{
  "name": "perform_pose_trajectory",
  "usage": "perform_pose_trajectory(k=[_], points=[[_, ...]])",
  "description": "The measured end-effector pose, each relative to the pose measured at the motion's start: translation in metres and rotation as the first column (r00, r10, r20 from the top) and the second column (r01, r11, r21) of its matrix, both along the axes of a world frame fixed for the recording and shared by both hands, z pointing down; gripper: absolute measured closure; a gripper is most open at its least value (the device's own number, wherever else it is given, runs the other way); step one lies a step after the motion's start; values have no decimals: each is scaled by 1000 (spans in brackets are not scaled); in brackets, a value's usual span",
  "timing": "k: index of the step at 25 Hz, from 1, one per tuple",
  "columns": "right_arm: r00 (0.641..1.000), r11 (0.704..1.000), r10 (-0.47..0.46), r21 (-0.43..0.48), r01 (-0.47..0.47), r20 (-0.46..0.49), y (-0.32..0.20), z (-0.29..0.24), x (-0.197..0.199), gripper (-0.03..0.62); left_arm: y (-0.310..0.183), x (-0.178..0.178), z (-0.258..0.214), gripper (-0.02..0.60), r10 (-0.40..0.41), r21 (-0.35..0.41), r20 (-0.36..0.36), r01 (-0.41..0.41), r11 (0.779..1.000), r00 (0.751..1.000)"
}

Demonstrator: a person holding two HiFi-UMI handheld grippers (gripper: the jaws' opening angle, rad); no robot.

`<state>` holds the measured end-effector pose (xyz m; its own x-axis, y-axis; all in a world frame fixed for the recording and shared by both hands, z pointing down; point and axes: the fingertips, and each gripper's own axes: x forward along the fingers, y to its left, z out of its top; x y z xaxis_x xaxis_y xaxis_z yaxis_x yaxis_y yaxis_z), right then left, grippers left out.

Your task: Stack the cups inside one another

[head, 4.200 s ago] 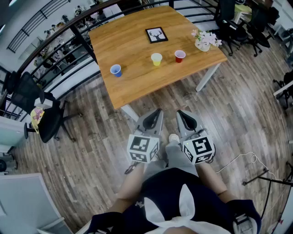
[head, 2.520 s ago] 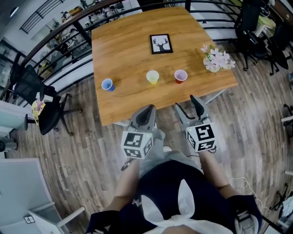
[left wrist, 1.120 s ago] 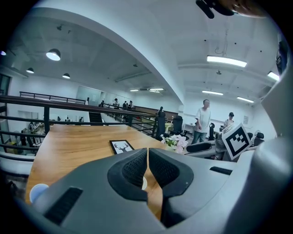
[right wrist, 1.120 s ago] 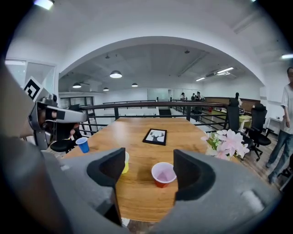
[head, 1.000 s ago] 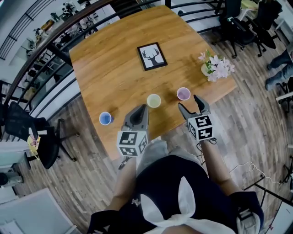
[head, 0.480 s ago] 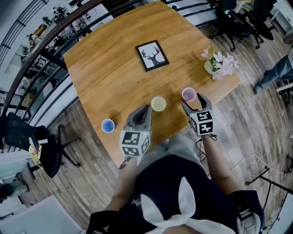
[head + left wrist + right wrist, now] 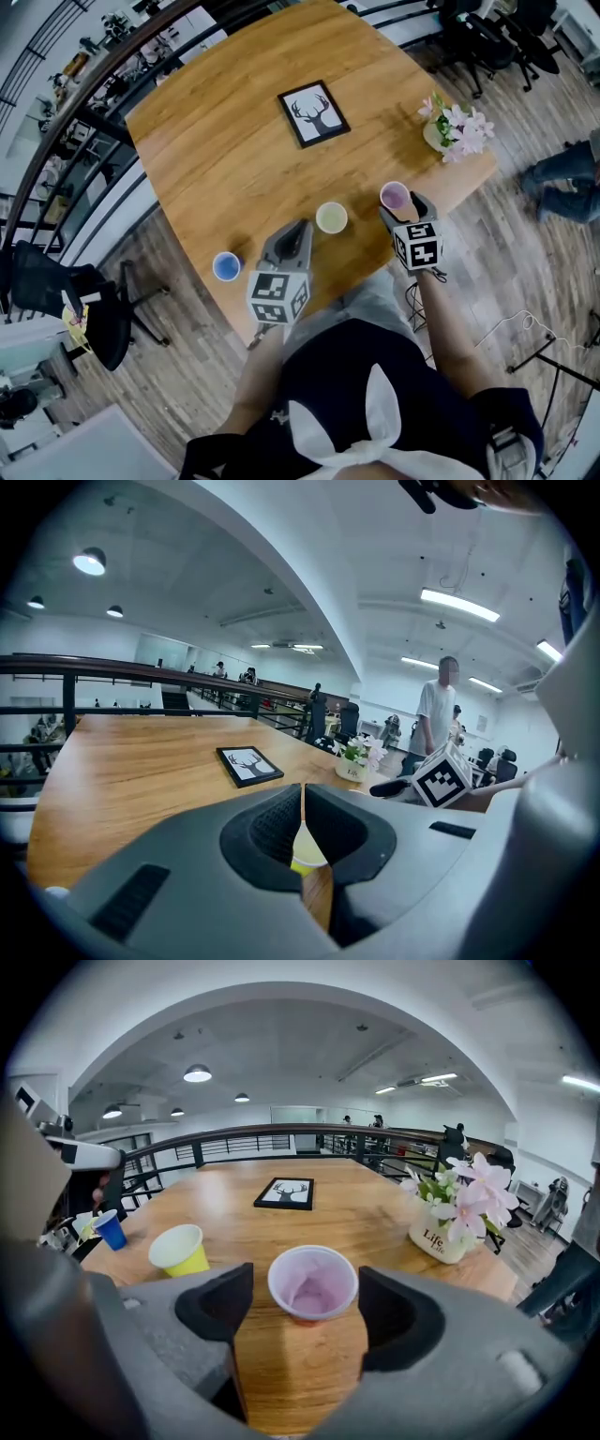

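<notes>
Three cups stand in a row near the table's front edge: a blue cup (image 7: 226,266) at the left, a yellow cup (image 7: 331,217) in the middle, a red cup (image 7: 395,197) with a pale inside at the right. My right gripper (image 7: 401,208) is open and its jaws have just been opening. The red cup (image 7: 312,1283) stands between them, with a gap to each pad. My left gripper (image 7: 297,230) is shut with nothing in it and hangs just short of the yellow cup (image 7: 307,857), which shows low behind its closed tips.
A framed deer picture (image 7: 313,113) lies mid-table. A white pot of pink flowers (image 7: 455,129) stands at the right corner, close behind the red cup. The wooden table (image 7: 216,159) ends just in front of me; a railing and office chairs lie beyond.
Both grippers have moved forward and down over the table's front edge. The right one has come down around the red cup; the left one has closed in on the yellow cup.
</notes>
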<state>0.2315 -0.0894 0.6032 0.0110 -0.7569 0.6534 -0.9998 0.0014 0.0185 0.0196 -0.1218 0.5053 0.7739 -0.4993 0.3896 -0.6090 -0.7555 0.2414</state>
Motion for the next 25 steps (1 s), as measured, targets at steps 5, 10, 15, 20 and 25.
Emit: perform_pose_trajectory(k=[5, 10, 15, 20, 25], points=[[1000, 1000, 11, -22, -11, -3, -5, 11, 5, 244, -2, -2, 10, 554, -2, -20, 1, 2, 1000, 1000], [1000, 999, 11, -47, -10, 7, -7, 19, 5, 246, -4, -5, 15, 554, -12, -34, -1, 12, 999, 1000], [1000, 999, 5, -48, -4, 7, -10, 21, 4, 266, -7, -7, 16, 554, -20, -37, -5, 20, 999, 1000], [1000, 999, -4, -53, 5, 5, -9, 19, 3, 266, -8, -9, 17, 554, -24, -38, -3, 24, 999, 1000], [1000, 999, -12, -39, 11, -2, -11, 14, 2, 266, -9, -10, 17, 554, -30, -37, -3, 30, 999, 1000]])
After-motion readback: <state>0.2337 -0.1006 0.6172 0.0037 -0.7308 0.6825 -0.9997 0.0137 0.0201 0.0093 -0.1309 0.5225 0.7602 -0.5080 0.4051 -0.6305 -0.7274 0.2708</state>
